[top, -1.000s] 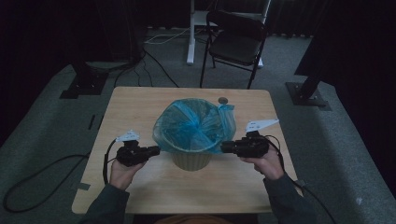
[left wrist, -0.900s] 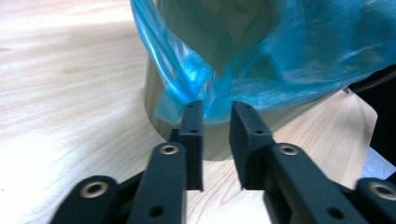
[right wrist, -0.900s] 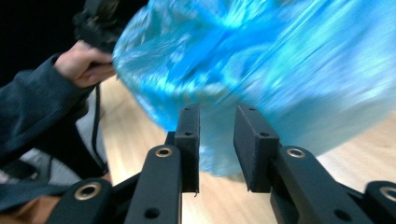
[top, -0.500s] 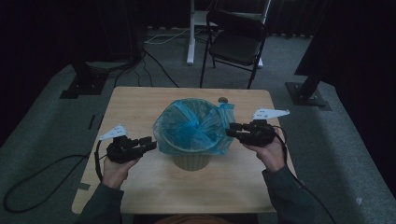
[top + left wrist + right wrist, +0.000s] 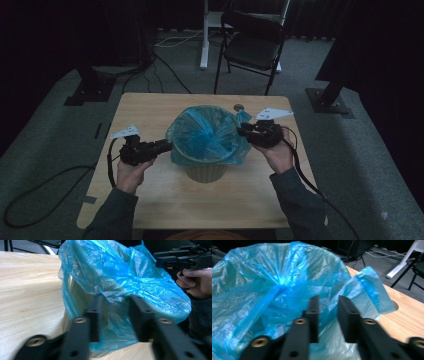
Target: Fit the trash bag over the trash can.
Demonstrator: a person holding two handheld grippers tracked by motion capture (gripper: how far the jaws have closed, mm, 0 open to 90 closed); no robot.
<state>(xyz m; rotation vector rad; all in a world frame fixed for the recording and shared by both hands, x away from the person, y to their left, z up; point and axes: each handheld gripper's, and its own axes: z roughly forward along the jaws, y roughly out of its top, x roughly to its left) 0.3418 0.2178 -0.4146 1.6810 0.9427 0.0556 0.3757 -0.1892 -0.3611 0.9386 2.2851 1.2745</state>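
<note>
A pale bin (image 5: 205, 172) lined with a blue plastic bag (image 5: 207, 135) stands mid-table. My left gripper (image 5: 167, 146) is at the bag's left rim. In the left gripper view its jaws (image 5: 116, 315) have just been closing and stand apart, with loose bag film (image 5: 117, 290) hanging between them, not pinched. My right gripper (image 5: 240, 131) is at the right rim, also seen across the bin (image 5: 156, 258). Its jaws (image 5: 328, 315) have just been closing too and keep a gap, with the bag's folded edge (image 5: 367, 287) running between and past them.
The wooden table (image 5: 150, 115) carries a small round object (image 5: 239, 106) behind the bin. Beyond the far edge stand a black folding chair (image 5: 252, 47) and a white post (image 5: 204, 35). Cables and black stand bases (image 5: 87, 92) lie on the grey floor.
Both hands have risen along the bin's sides to the bag's rim. The right gripper has also shifted toward the far side of the rim.
</note>
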